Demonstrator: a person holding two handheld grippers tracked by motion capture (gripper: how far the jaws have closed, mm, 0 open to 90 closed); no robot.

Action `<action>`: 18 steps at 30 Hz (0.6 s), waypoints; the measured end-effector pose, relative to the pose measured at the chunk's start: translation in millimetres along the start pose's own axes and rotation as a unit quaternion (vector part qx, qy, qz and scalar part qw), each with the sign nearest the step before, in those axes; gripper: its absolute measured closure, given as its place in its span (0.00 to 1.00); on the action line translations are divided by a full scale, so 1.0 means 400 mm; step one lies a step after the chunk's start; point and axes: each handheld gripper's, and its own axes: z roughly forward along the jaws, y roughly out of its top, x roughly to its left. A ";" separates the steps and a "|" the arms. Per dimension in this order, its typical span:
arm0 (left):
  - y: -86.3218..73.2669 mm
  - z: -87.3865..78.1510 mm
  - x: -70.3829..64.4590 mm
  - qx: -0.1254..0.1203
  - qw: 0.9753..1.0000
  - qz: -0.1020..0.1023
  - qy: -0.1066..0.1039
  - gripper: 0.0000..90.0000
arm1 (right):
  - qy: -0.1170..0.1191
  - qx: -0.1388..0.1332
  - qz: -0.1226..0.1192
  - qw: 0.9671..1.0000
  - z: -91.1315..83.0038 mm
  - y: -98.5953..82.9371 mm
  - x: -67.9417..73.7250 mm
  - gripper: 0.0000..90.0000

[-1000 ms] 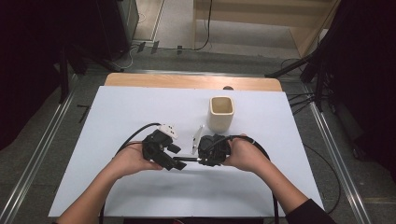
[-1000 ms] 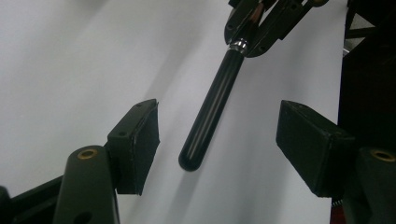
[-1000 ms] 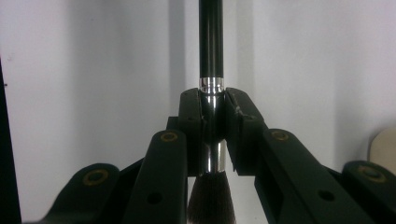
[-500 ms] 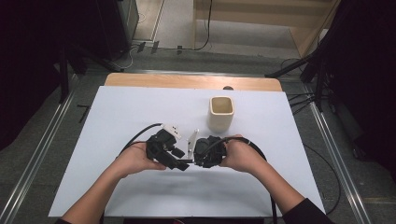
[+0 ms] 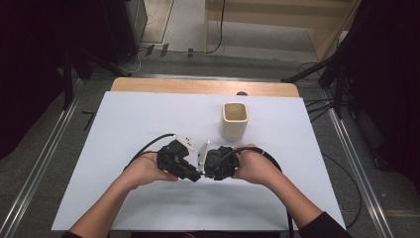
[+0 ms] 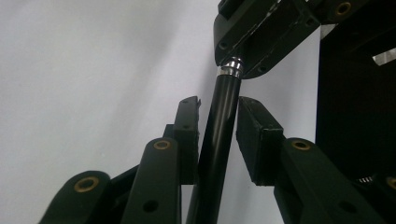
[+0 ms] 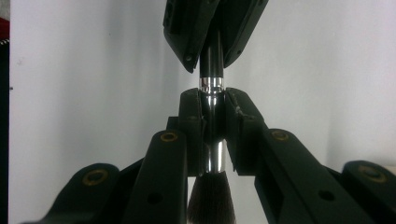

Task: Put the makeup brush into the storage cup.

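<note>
we hold the brush (image 7: 212, 116) level above the table (image 5: 148, 119), between both tools. the right gripper (image 7: 212, 105) clamps its metal ferrule; the left gripper (image 6: 218, 116) brackets the black handle, seemingly not yet tight, likely mid-transfer toward the cup (image 5: 234, 119)

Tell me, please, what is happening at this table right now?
A person holds a brush between two handheld grippers over the white table. The right gripper is clamped on its silver ferrule, bristles toward the camera. The left gripper brackets the black handle, with a gap beside one pad. A beige cup stands beyond.
</note>
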 end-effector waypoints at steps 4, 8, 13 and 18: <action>-0.003 0.002 0.007 0.007 1.000 0.006 -0.014 0.83 | 0.001 -0.001 -0.005 1.000 0.001 -0.001 0.005 0.88; -0.005 0.007 0.005 0.008 0.999 0.009 -0.030 0.85 | 0.005 -0.006 -0.021 1.000 0.003 -0.004 0.008 0.88; -0.004 0.010 0.004 0.011 0.999 0.014 -0.044 0.88 | 0.007 -0.012 -0.026 1.000 0.004 -0.011 0.011 0.86; -0.005 0.013 0.007 0.007 0.998 0.007 -0.056 0.89 | 0.007 -0.022 -0.029 0.999 0.003 -0.018 0.008 0.85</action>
